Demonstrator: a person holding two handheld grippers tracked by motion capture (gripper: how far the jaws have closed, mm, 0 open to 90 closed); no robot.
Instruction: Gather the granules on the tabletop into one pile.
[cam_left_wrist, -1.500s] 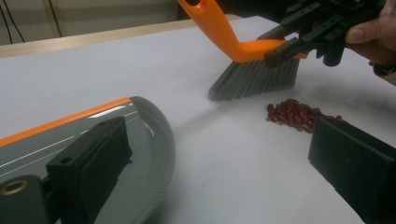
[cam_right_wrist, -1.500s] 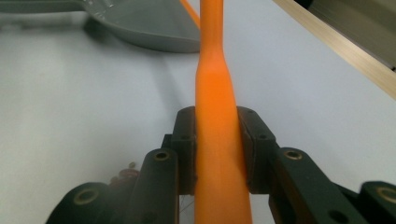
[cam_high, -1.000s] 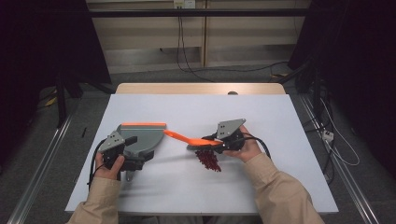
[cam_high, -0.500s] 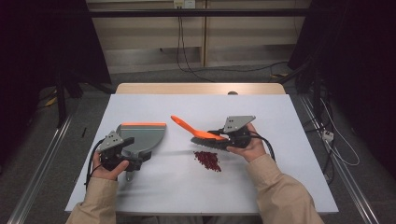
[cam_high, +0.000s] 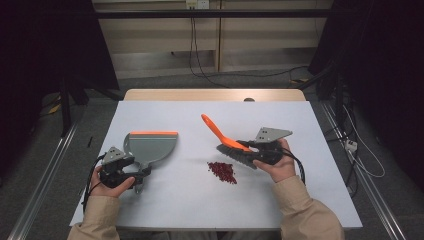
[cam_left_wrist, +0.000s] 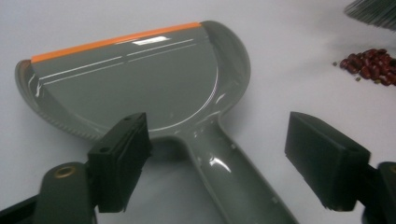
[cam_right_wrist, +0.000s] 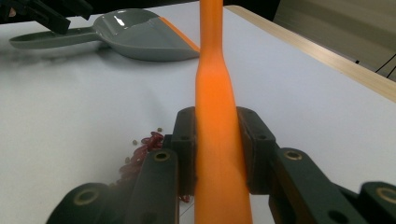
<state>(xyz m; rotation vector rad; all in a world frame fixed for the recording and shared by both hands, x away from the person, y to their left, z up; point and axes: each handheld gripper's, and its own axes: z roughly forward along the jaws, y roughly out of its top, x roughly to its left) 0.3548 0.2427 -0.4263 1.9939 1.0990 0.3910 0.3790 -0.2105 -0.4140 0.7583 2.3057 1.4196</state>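
A grey dustpan (cam_high: 150, 145) with an orange lip lies flat at the table's left. Its handle (cam_left_wrist: 233, 177) runs between the jaws of my left gripper (cam_left_wrist: 215, 140), which have just been closing and stand open, with a gap on each side. My right gripper (cam_high: 245, 148) is shut on the orange handle (cam_right_wrist: 217, 116) of a hand brush (cam_high: 235, 150), held tilted with its dark bristles just above and right of a small pile of red beans (cam_high: 222, 171). In the left gripper view the beans (cam_left_wrist: 369, 65) lie at far right.
The white tabletop (cam_high: 300, 200) has a wooden strip (cam_high: 215, 95) along its far edge. Beyond it are dark floor and cables. In the right gripper view the dustpan (cam_right_wrist: 135, 39) lies far off at upper left, beside the left gripper (cam_right_wrist: 46, 11).
My right gripper has carried the brush off the beans, up and to the right, and the orange handle has swung away from the dustpan. The dustpan and the left hand have stayed put.
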